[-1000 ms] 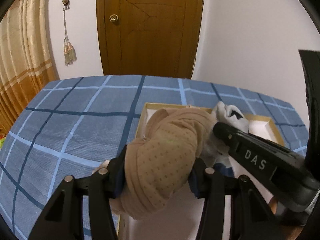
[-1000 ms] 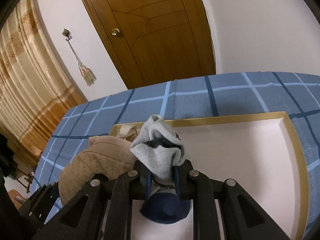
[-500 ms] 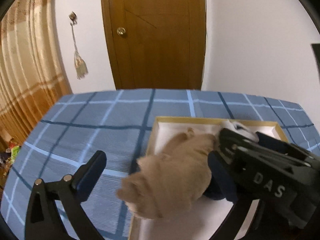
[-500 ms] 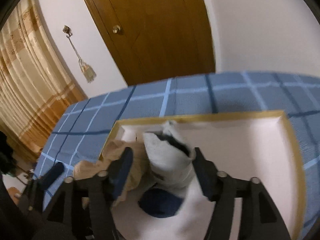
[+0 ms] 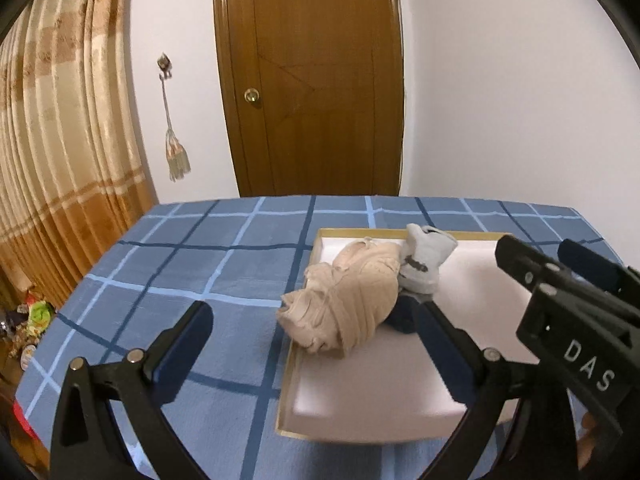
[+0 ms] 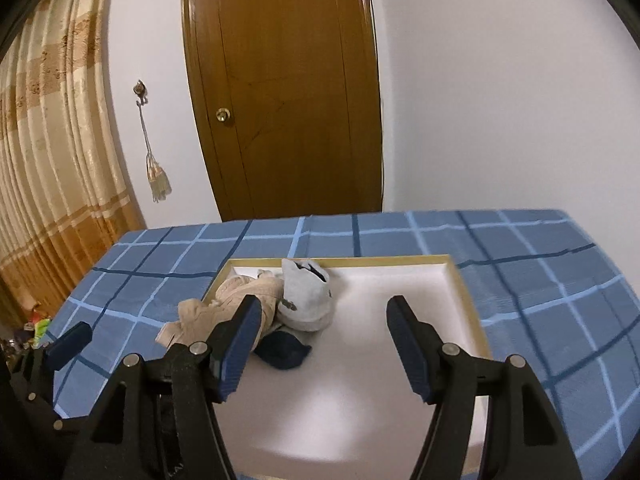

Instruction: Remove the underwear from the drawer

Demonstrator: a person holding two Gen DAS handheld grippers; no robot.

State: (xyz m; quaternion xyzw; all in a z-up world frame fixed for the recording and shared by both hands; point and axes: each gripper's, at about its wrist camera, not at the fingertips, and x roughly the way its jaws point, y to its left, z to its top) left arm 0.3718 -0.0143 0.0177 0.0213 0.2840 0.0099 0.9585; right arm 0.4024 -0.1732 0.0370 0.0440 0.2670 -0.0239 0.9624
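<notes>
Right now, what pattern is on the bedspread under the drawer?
The bedspread is a blue plaid with light and dark blue lines; the left wrist view shows it best.

The dark blue garment (image 6: 283, 351) lies mostly hidden behind the right gripper's left finger (image 6: 236, 348) and under the beige underwear (image 5: 348, 300). The drawer (image 6: 466, 300)'s near edge is cut off behind both fingers. Small clutter (image 5: 28, 320) at the bed's left edge is too small to identify.
</notes>
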